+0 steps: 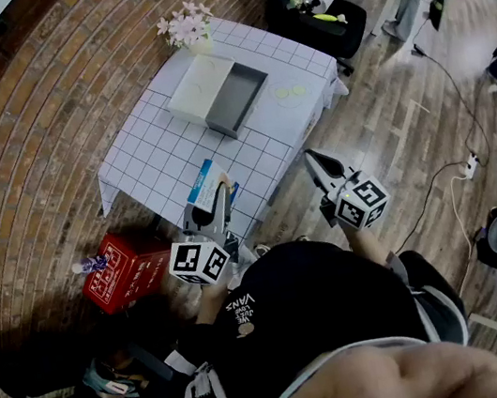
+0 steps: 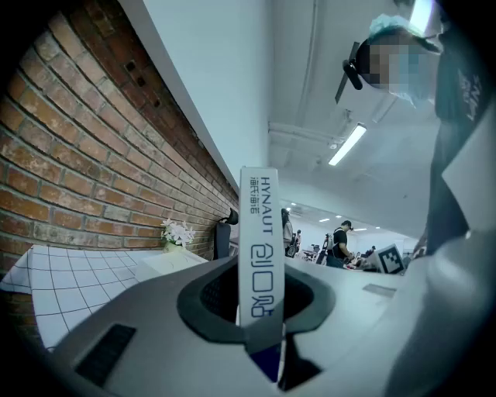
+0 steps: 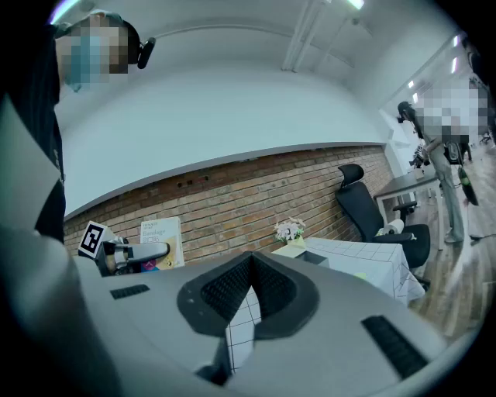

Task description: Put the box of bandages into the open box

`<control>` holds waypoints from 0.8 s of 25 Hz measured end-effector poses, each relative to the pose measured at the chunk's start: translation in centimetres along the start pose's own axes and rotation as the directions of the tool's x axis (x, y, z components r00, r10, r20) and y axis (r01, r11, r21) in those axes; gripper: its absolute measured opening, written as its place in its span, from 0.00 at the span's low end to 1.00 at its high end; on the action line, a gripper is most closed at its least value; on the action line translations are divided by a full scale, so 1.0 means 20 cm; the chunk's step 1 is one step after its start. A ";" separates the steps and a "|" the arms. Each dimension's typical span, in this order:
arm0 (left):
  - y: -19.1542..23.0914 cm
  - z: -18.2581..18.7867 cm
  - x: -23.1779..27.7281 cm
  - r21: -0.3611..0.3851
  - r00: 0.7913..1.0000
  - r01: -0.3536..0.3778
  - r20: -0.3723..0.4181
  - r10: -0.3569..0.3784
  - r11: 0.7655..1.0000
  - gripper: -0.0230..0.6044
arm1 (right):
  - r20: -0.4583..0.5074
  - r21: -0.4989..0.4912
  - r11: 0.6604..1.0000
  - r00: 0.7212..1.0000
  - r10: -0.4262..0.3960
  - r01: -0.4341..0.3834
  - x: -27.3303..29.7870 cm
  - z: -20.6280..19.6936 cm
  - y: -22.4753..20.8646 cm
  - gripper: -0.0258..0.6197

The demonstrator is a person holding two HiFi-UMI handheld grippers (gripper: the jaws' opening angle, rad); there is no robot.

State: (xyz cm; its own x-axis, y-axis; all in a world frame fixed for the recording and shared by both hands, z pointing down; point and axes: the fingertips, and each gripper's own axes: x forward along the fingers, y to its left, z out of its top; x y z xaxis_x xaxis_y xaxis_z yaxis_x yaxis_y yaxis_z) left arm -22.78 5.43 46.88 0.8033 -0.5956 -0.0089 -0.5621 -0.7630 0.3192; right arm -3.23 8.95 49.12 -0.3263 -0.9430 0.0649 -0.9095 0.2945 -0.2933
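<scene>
Even indoor light, heavy fisheye bend, dark corners

Above and to the right of the left gripper (image 2: 260,273) jaws, a ceiling strip light (image 2: 346,145) glows white without flare. The box of bandages (image 2: 261,248) pinched between those jaws is sharp enough for its print to read, while the grey jaw bodies nearest the lens go soft. Beyond the right gripper (image 3: 248,267) jaws the evenly lit brick wall (image 3: 232,205) bows in a curve. In the head view the tablecloth (image 1: 162,142) ahead of both pairs of jaws is the brightest patch. The area left of the left jaws sinks into shadow, and a close, out-of-focus shape fills the bottom edge behind them.
</scene>
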 end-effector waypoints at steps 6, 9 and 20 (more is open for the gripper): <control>0.08 0.00 -0.02 -0.011 0.999 0.034 -0.015 -0.034 0.999 0.16 | 0.064 0.062 0.998 0.998 -0.003 -0.001 0.04 0.00 0.05 0.04; 0.11 -0.02 -0.02 -0.020 0.998 0.062 -0.024 -0.063 0.998 0.16 | 0.107 0.072 0.997 0.994 -0.021 0.014 0.04 0.01 0.05 0.04; 0.15 -0.02 0.06 -0.027 0.998 0.059 -0.030 -0.060 0.998 0.16 | 0.086 0.034 0.999 0.996 -0.027 0.024 0.11 0.04 -0.02 0.04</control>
State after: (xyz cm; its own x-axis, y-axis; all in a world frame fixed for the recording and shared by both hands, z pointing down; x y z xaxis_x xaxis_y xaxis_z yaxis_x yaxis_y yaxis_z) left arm -23.46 2.51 48.28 0.8411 -0.5409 0.0006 -0.5082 -0.7898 0.3435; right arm -3.47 6.65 48.66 -0.2785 -0.9604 -0.0099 -0.9077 0.2666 -0.3241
